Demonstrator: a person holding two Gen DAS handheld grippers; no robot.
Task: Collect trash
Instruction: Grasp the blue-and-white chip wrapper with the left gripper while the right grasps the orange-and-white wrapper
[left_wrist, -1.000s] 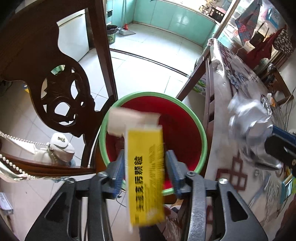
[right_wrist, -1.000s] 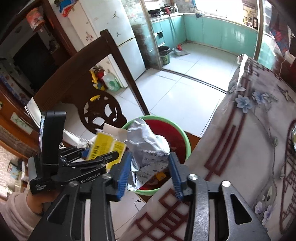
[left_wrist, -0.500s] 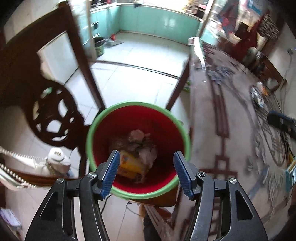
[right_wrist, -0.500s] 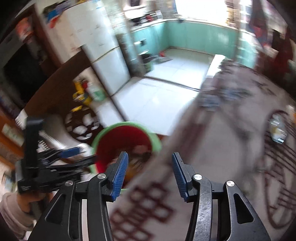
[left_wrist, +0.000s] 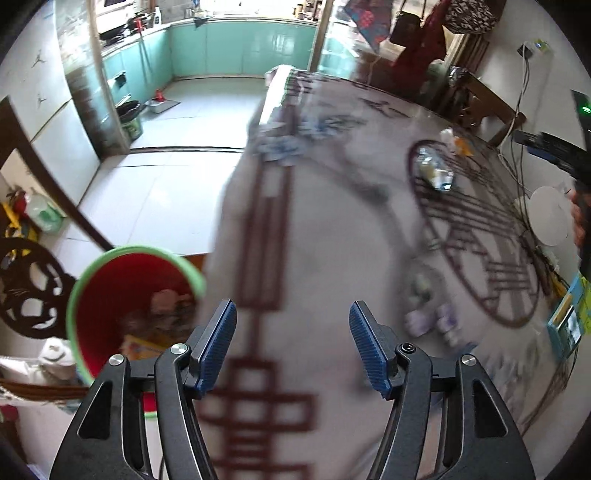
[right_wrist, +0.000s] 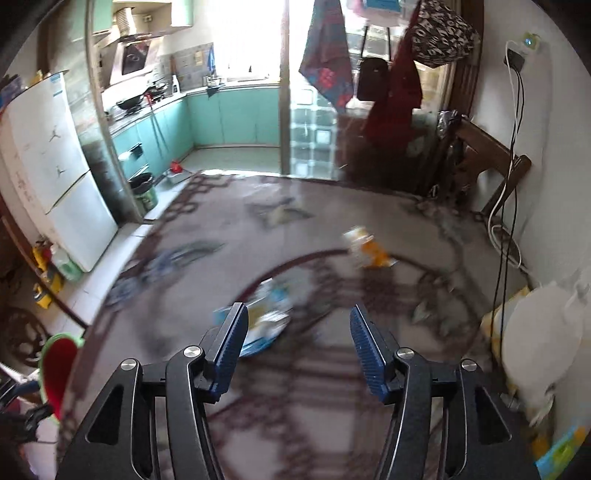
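Trash already sits inside my red plastic bucket with the green rim (left_wrist: 79, 291) at the lower left of the left wrist view: a yellow packet (left_wrist: 142, 347) and pale crumpled paper (left_wrist: 166, 299) lie on its bottom. More trash waits on the table under the pale cloth with dark red line patterns (left_wrist: 314, 229): a crumpled clear wrapper (left_wrist: 434, 173) and a blurred white and orange scrap (left_wrist: 456, 142) in the upper right of that view. My left gripper (left_wrist: 293, 341) hangs over the cloth beside the bucket, its blue pads (left_wrist: 218, 343) spread apart after just opening, with nothing between them. In the right wrist view my right gripper (right_wrist: 297, 349) also stands spread, its jaws having just been opening, and nothing is pinched. Beyond its left pad lies a blurred blue, white and yellow wrapper (right_wrist: 267, 317) on the cloth, and the white and orange scrap (right_wrist: 369, 251) lies further up, right of centre. The bucket (right_wrist: 57, 363) shows at the lower left edge there.
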